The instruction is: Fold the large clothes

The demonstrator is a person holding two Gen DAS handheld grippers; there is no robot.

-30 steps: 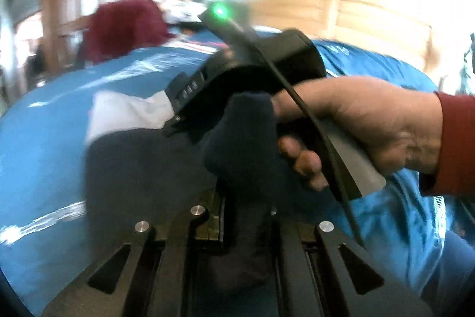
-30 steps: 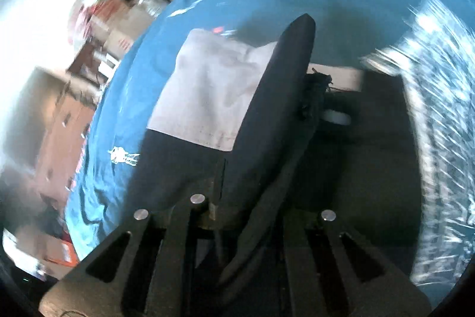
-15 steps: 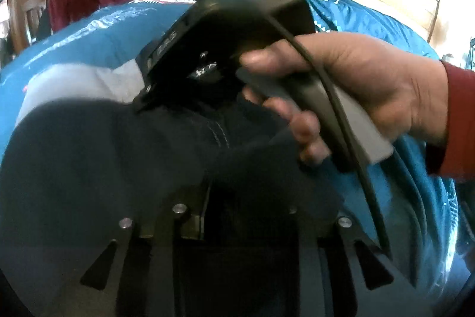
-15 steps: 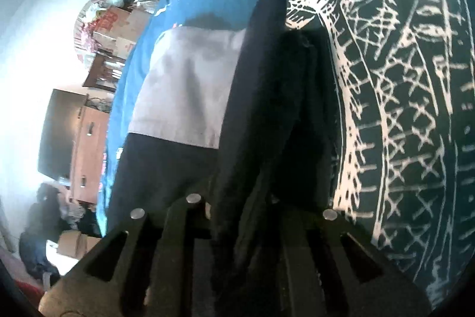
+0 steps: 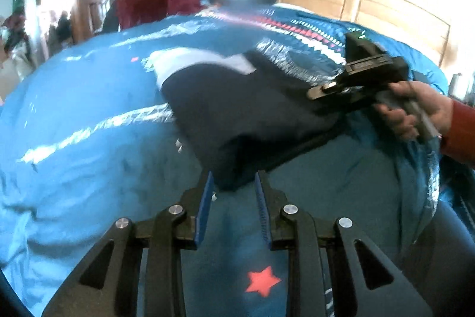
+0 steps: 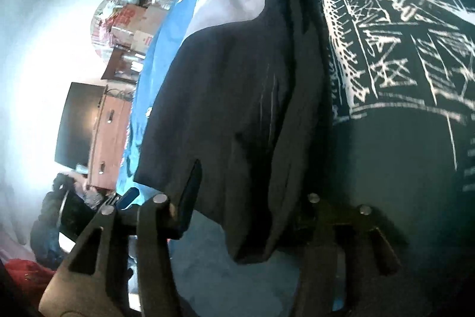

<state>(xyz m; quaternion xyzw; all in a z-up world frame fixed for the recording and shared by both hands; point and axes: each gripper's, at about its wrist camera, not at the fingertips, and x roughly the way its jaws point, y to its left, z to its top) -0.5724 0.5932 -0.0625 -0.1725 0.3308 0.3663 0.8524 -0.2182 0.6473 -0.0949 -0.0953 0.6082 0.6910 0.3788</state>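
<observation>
The left tongs [image 5: 233, 187] stand apart, blue pads bare, with the near corner of the dark garment [image 5: 246, 112] lying just ahead of the tips, not clamped. The right tongs [image 6: 246, 207] are also spread wide, the folded garment's edge [image 6: 237, 109] lying loose between the fingers. In the left view a hand [image 5: 415, 109] in a red sleeve [image 5: 460, 135] holds the right tongs at the garment's far side. The garment, with a white part [image 5: 190, 60] at its far end, lies folded on a blue patterned bed cover [image 5: 89, 115].
</observation>
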